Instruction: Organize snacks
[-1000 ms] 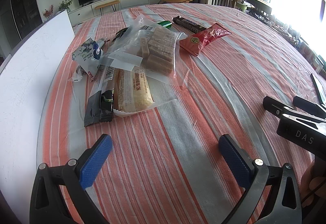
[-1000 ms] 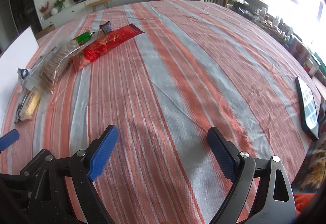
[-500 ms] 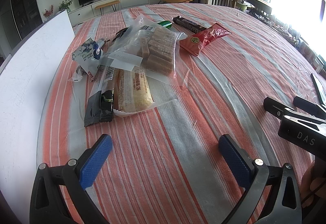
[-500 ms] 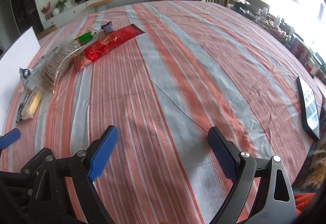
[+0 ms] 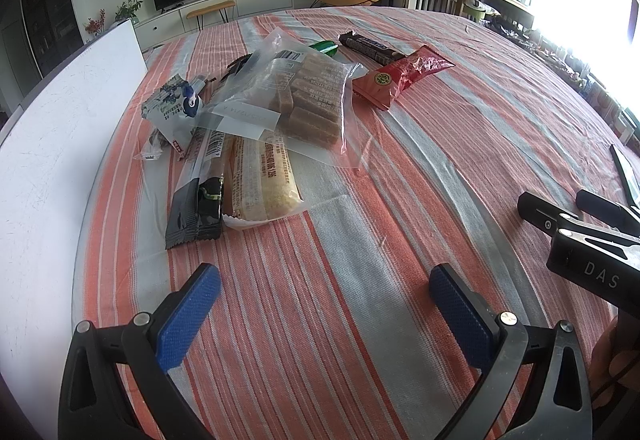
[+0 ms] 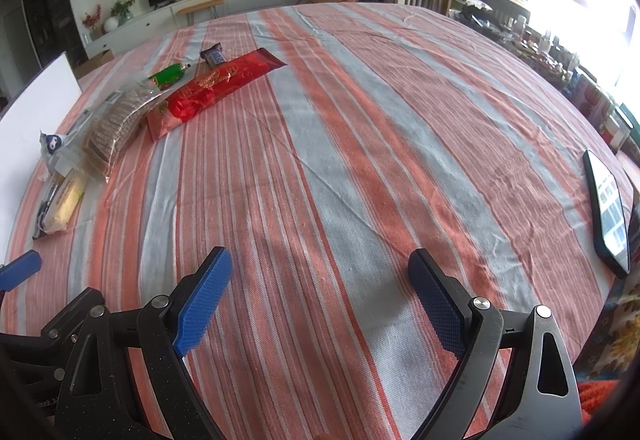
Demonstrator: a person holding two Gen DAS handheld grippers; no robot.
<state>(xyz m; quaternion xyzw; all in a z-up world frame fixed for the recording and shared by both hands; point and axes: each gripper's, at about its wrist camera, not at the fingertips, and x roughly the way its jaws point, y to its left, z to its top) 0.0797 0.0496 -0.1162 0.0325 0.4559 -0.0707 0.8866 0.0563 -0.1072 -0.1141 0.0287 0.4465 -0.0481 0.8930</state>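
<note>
Snacks lie heaped on the striped orange-and-grey worktop [image 5: 400, 199] beside a white board [image 5: 52, 143]: a clear plastic bag of brown bars [image 5: 304, 99], a red foil packet [image 5: 400, 77], a black wrapper [image 5: 198, 199]. Both the left hand-held gripper [image 5: 324, 304] and the right hand-held gripper [image 6: 320, 288] hover empty, jaws spread wide.

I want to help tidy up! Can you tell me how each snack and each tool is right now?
left tool: open, empty, above the cloth
right tool: open, empty
clear biscuit bag: lying flat atop other packets
red packet: sealed, flat on the cloth
dark chocolate bar: wrapped, behind the red packet
black packet: flat, beside the yellow cake bar
phone: screen on
</note>
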